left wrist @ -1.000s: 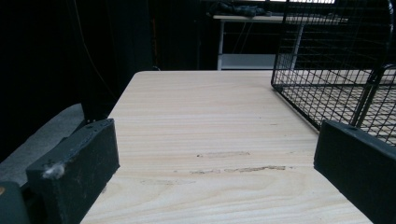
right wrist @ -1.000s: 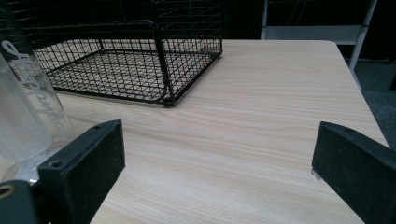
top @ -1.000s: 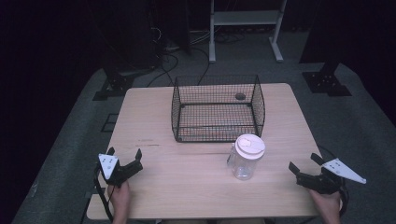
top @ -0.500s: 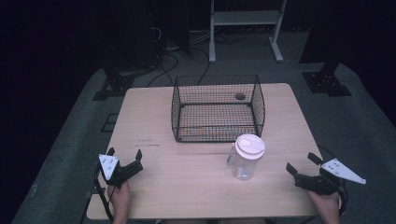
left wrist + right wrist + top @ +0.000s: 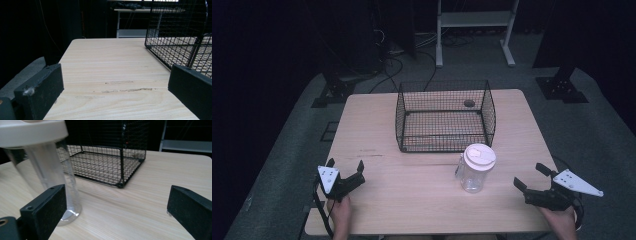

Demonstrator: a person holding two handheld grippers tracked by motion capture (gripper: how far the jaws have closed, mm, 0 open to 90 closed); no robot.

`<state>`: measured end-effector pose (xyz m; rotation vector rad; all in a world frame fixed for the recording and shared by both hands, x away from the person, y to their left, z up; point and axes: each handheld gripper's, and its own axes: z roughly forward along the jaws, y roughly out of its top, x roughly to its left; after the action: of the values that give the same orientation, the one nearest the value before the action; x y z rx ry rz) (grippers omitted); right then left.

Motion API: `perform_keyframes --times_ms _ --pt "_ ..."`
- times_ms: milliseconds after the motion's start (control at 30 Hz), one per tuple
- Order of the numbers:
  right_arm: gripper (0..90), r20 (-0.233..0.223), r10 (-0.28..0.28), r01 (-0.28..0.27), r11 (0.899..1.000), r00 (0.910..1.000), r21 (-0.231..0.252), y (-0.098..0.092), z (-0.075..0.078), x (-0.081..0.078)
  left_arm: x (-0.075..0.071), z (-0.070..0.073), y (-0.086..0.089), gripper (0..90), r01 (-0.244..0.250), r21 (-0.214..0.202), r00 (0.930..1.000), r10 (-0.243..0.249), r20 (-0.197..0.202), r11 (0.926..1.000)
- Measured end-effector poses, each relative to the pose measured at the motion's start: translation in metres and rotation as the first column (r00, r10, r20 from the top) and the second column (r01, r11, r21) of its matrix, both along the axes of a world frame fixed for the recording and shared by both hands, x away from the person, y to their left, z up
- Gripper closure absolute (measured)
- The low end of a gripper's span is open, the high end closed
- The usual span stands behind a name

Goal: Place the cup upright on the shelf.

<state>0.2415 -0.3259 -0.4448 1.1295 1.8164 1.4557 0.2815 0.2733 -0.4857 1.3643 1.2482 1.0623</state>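
Observation:
A clear jar (image 5: 475,172) with a white lid stands upright on the wooden table (image 5: 377,125), just in front of a black wire basket (image 5: 444,116). My right gripper (image 5: 530,175) is open at the table's front right, a short way right of the jar. In the right gripper view the jar (image 5: 47,162) rises close behind the left jaw, with the basket (image 5: 105,152) behind it. My left gripper (image 5: 346,170) is open at the front left, nothing between its jaws. The left gripper view looks along the bare tabletop, the basket (image 5: 180,37) at right.
A small dark round thing (image 5: 469,103) lies beyond the basket's far right side. A white metal stand (image 5: 474,25) and cables are on the floor beyond the table. Dark equipment bases (image 5: 562,87) stand left and right of the far end.
My right gripper has crept slightly left, toward the jar. The left gripper, the jar and the basket have stayed put.

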Motion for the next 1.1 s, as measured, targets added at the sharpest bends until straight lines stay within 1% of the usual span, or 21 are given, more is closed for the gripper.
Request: perform_keyframes --times_ms 133,300,467,533,567,600,767,900,1000,1033,1067,1100 --pt "1.6 0.014 0.031 -0.031 1.0 0.9994 -0.003 0.006 0.008 -0.004 0.0 0.0 0.0 0.0 0.0 0.001 1.0 0.0 0.0 1.0" --pt "1.6 0.017 0.057 -0.056 0.998 0.9982 -0.012 0.012 0.013 -0.007 0.0 0.0 0.0 0.0 0.001 0.002 1.0 -0.001 0.001 1.0" --pt "1.6 0.024 0.098 -0.097 0.995 0.9949 -0.021 0.021 0.021 -0.011 0.0 0.0 0.0 0.0 0.002 0.001 1.0 -0.002 0.002 1.0" --pt "1.6 0.021 0.128 -0.128 0.992 0.9916 -0.007 0.024 0.023 -0.012 0.0 0.0 0.0 0.0 0.004 0.002 1.0 -0.004 0.001 1.0" --pt "1.6 0.021 0.128 -0.128 0.992 0.9916 -0.007 0.024 0.023 -0.012 0.0 0.0 0.0 0.0 0.004 0.002 1.0 -0.004 0.001 1.0" --pt "1.6 0.02 0.154 -0.154 0.988 0.9878 0.003 0.028 0.026 -0.013 0.0 0.0 -0.001 0.0 0.002 0.004 1.0 -0.002 0.004 1.0" --pt "1.6 0.021 0.196 -0.196 0.981 0.9805 -0.004 0.039 0.031 -0.015 0.0 0.0 -0.001 0.0 0.002 0.003 1.0 -0.002 0.003 1.0" --pt "1.6 0.021 0.207 -0.207 0.978 0.9781 -0.015 0.045 0.033 -0.013 0.0 0.0 -0.001 0.0 0.004 0.002 1.0 -0.004 0.004 1.0" --pt "1.6 0.009 0.224 -0.224 0.974 0.9746 -0.023 0.053 0.036 -0.011 0.0 0.0 0.0 0.0 0.005 0.001 1.0 -0.005 0.005 1.0" --pt "1.6 0.009 0.224 -0.224 0.974 0.9746 -0.023 0.053 0.036 -0.011 0.0 0.0 0.0 0.0 0.005 0.001 1.0 -0.005 0.005 1.0" --pt "1.6 0.011 0.231 -0.231 0.972 0.9728 -0.038 0.058 0.037 -0.01 0.0 0.0 0.0 0.0 0.004 0.001 1.0 -0.004 0.006 1.0" --pt "1.6 0.012 0.234 -0.233 0.972 0.9723 -0.037 0.059 0.038 -0.01 0.0 0.0 0.0 0.0 0.005 0.0 1.0 -0.005 0.005 1.0"
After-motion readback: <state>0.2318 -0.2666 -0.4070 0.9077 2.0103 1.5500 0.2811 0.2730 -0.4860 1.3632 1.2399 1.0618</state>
